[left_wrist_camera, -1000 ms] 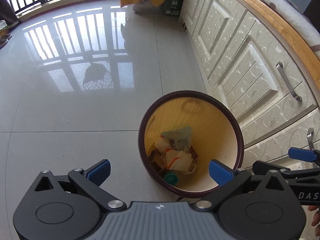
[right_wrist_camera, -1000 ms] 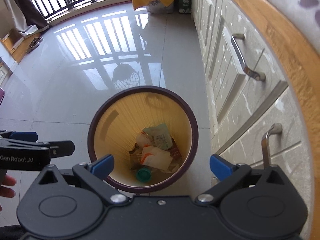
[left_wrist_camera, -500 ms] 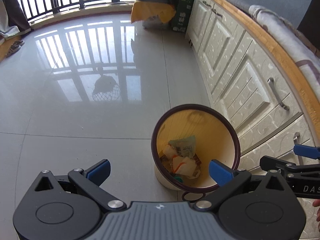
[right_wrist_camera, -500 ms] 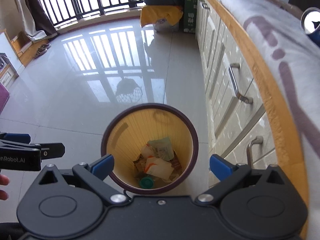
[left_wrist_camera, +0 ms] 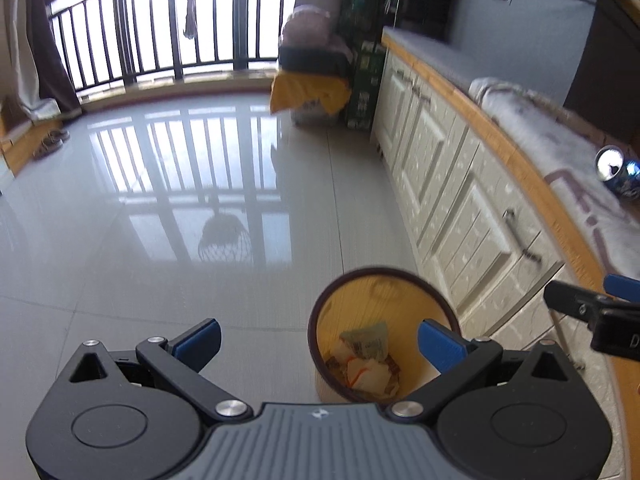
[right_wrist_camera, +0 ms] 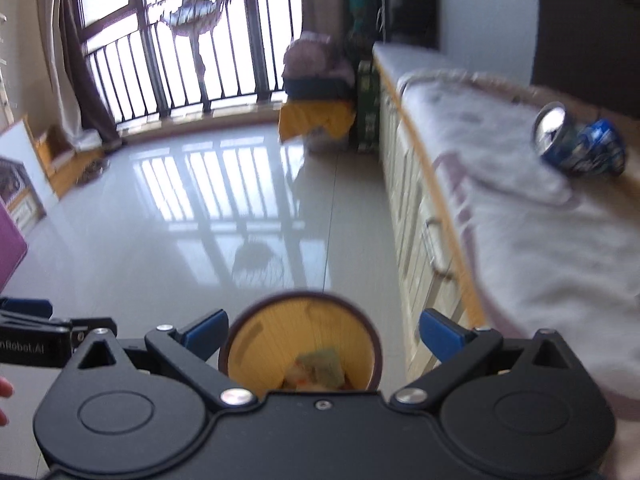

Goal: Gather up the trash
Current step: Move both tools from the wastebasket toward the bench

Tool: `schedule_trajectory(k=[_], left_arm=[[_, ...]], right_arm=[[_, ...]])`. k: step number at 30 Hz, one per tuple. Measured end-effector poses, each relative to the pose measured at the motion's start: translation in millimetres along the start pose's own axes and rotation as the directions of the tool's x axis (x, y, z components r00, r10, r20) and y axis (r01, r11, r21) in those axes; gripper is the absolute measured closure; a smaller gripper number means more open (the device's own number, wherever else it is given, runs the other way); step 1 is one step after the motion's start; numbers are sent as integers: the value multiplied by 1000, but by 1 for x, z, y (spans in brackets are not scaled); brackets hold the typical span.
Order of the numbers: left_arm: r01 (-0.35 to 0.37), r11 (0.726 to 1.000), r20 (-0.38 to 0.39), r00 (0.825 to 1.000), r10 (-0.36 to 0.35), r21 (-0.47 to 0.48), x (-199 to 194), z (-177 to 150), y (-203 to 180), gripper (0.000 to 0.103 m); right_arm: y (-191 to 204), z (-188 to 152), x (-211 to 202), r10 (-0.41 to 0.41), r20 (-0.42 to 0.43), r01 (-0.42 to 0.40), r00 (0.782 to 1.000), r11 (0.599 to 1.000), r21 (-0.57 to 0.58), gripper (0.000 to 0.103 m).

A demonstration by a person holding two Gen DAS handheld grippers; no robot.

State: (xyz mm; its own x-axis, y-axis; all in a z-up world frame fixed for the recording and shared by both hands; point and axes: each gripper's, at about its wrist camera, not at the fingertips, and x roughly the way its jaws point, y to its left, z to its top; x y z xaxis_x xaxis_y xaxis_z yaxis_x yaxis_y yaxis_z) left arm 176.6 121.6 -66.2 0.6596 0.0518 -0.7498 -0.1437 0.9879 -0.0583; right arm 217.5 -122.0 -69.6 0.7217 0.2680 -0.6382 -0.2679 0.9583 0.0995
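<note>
The can (right_wrist_camera: 578, 148) lies on its side on a pale cloth (right_wrist_camera: 532, 232) spread over the bench (left_wrist_camera: 516, 160), well ahead of the right gripper (right_wrist_camera: 322, 334) and off to the right of its fingers (right_wrist_camera: 440, 334), silver end turned toward the camera; from the left gripper (left_wrist_camera: 318, 344) it shows far off to the right, near the frame's edge (left_wrist_camera: 618, 172). Both pairs of fingers stand wide apart and hold nothing. The bin (right_wrist_camera: 300, 340) sits on the floor directly below and between the right fingers, already holding crumpled wrappers (left_wrist_camera: 366, 356); in the left view it falls just inside the right-hand finger (left_wrist_camera: 440, 344). The can looks dented and empty, so it should be very light and thin-walled: it will give under a hard squeeze and, being smooth metal and round, may roll away on the soft cloth if nudged from one side. The safest hold is probably across the middle of the body, fingers closing on both curved flanks at once, with modest force. Its blue and white print is too blurred to read, and no brand can be made out. The only legible writing is on the grippers themselves: "nRobot.AI" along the left one as seen from the right wrist, and a lone "D" on the right one at the left view's edge.
</note>
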Motion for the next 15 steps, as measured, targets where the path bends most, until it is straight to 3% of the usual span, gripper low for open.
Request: schedule_trajectory(k=[7, 15], left_arm=[[14, 1000, 131, 991, -13, -10, -34, 11, -16, 0], [55, 998, 286, 957, -51, -4, -72, 33, -46, 0]], right_arm=[[-14, 13, -47, -15, 174, 4, 985, 998, 61, 0], [-50, 26, -88, -55, 306, 7, 951, 988, 156, 0]])
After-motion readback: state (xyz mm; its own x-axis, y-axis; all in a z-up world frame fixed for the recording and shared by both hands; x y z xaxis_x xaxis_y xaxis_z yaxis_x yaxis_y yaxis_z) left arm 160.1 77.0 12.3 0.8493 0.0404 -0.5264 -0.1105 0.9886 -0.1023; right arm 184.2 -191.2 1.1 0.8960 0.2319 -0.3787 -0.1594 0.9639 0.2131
